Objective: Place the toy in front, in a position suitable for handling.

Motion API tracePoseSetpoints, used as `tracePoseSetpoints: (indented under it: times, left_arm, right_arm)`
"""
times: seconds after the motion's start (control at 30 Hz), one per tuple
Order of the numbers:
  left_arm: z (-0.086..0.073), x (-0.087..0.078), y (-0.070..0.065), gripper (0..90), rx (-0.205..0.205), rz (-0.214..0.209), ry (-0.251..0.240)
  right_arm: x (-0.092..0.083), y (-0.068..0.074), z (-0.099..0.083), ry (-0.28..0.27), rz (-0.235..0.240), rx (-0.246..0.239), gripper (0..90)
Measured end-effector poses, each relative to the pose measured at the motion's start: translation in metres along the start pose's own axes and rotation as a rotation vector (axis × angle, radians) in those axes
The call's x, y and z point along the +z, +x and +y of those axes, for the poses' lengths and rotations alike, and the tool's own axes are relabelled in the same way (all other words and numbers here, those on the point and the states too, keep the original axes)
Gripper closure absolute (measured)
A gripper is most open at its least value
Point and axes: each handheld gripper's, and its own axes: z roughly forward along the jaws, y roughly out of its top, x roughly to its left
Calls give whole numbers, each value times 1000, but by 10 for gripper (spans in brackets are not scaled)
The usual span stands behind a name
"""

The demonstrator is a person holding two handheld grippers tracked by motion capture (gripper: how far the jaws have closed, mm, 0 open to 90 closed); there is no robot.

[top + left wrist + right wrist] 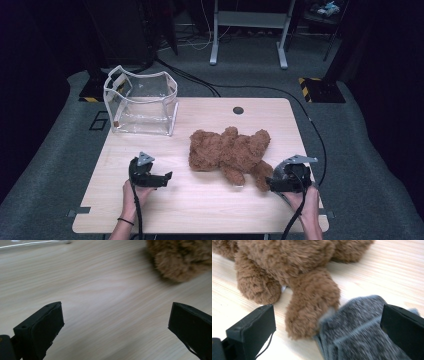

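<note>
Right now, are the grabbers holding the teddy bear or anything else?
Nothing is held. The left gripper is open over bare table; the right gripper is open around the teddy bear's leg and a grey sock.

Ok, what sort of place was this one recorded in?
Probably a lab or workshop set up for recording: a bare wooden table on grey carpet, cables trailing across the floor, a metal stand behind, and yellow-black hazard-striped bases.
</note>
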Motion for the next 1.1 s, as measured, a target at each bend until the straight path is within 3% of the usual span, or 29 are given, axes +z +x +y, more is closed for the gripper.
tracePoseSetpoints:
  times: [0.13,0.33,0.53,0.7,0.87,1.03,1.1]
  left_arm:
    - [13,14,-17,0,42,-61,10]
    - [23,35,-33,0,91,-106,38]
    - [27,53,-46,0,93,-151,32]
    - [29,66,-53,22,110,-145,27]
    - [33,71,-55,148,101,-137,3]
    - [33,74,-55,210,110,-135,-4]
    - [32,76,-55,254,112,-142,-8]
  right_arm:
    - [11,6,9,-2,22,-18,0]
    - [28,13,21,5,46,-47,0]
    - [44,18,26,19,60,-47,0]
    - [58,15,28,27,66,-53,2]
    - [67,15,24,40,65,-40,40]
    - [74,14,17,58,72,-30,144]
    - [77,14,16,58,52,-25,207]
